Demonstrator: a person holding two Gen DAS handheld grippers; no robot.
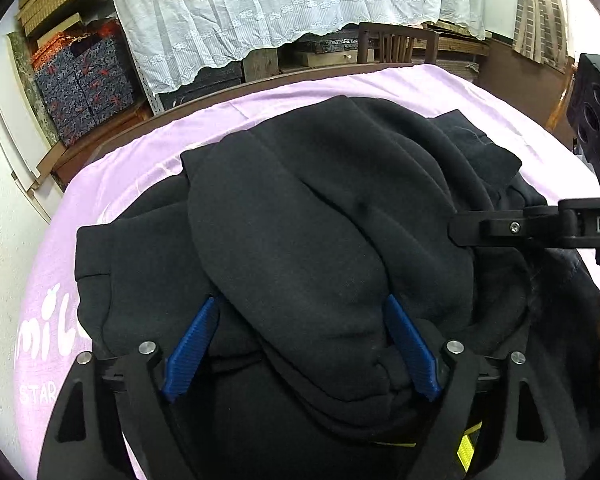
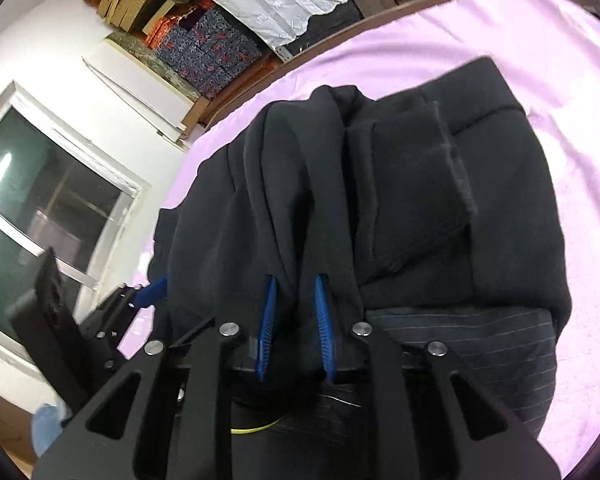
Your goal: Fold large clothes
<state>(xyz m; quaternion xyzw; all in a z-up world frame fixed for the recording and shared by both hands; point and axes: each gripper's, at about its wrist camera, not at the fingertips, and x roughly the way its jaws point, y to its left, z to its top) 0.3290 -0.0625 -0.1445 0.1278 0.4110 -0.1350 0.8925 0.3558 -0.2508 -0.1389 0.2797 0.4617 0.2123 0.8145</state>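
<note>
Black tool (image 1: 300, 344) frames, ribbed blue fingers (image 1: 188, 354), silver screws, yellow marking.

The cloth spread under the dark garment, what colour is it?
Pale lilac-pink cloth, with some white lettering; clearest in the right wrist view.

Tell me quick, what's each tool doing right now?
Left tool: open wide, a fold of the black garment lying loose between its pads.
Right tool: closed on the black garment.
</note>
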